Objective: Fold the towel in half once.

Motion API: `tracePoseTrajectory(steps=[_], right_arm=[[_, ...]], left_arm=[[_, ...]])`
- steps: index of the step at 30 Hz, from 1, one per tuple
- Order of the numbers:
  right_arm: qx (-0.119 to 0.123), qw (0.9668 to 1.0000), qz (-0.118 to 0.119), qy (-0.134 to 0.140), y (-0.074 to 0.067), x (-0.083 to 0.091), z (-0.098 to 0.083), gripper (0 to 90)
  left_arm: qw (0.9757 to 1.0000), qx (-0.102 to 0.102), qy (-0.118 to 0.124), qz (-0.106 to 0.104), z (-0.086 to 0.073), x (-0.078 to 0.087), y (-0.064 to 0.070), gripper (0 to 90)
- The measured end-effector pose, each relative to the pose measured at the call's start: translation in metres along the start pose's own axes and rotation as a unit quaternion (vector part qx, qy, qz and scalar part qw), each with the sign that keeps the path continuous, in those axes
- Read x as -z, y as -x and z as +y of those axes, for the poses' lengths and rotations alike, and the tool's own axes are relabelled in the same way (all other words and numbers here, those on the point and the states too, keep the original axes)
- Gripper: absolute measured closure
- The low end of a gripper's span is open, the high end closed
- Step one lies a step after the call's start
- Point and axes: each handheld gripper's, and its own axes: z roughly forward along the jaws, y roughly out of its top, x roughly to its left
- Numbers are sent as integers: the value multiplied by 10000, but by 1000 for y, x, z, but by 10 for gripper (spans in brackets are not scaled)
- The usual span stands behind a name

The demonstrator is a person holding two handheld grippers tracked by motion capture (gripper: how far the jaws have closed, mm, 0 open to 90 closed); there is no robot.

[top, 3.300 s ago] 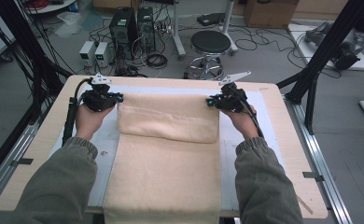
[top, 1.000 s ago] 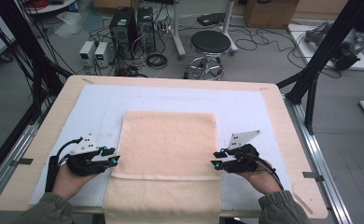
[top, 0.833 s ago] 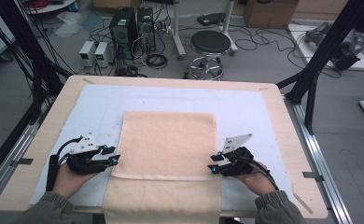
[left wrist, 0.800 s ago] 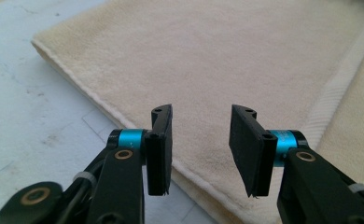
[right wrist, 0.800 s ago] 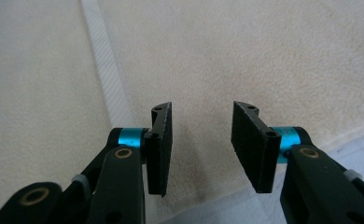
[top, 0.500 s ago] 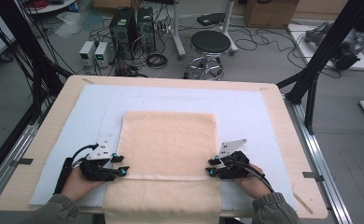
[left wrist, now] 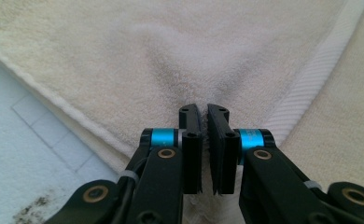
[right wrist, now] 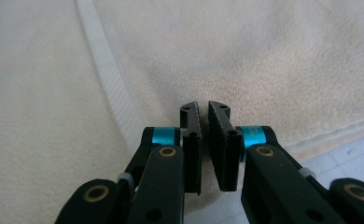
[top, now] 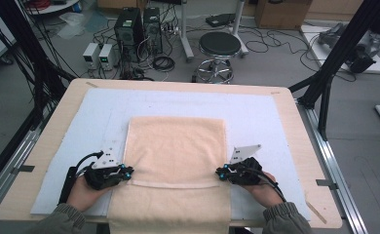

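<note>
Left tool (left wrist: 203,140) pinching the towel (top: 177,151) at the left end of its folded edge, jaws just closed on a bunched ridge of cloth. Right tool (right wrist: 203,140) likewise clamped on the right end, jaws just closed too. Towel flat on the pale mat (top: 271,117) mid-counter (top: 47,141), near part draped over the front edge. Step in hand, seemingly: gripping both corners for another fold. Next move likely needs an even lift and a carry away toward the far edge. Both hands low, palms down, forearms entering from below.
</note>
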Motion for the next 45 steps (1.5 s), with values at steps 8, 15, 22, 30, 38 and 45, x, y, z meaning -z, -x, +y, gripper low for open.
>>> tracePoseTrajectory(steps=[8, 15, 22, 30, 38, 45], right_arm=[[208, 9995, 65, 229, -13, 21, 19, 843], [580, 9968, 315, 460, -51, 60, 32, 842], [527, 9945, 816, 381, -66, 70, 19, 658], [-147, 9989, 139, 432, -8, 35, 20, 538], [-400, 9978, -410, 330, 47, 11, 35, 457], [-771, 9938, -751, 275, 88, -8, 44, 382]], left_arm=[[9995, -22, 299, 73, 14, 33, 3, 845], [9986, -248, 418, -188, 14, 81, 38, 847], [9984, -108, 333, -447, 4, 79, 44, 624], [9986, 11, 512, 115, 13, 45, 13, 520], [9954, 282, 548, 733, 34, 7, -33, 476], [9884, 858, 385, 1194, 46, -28, -79, 493]])
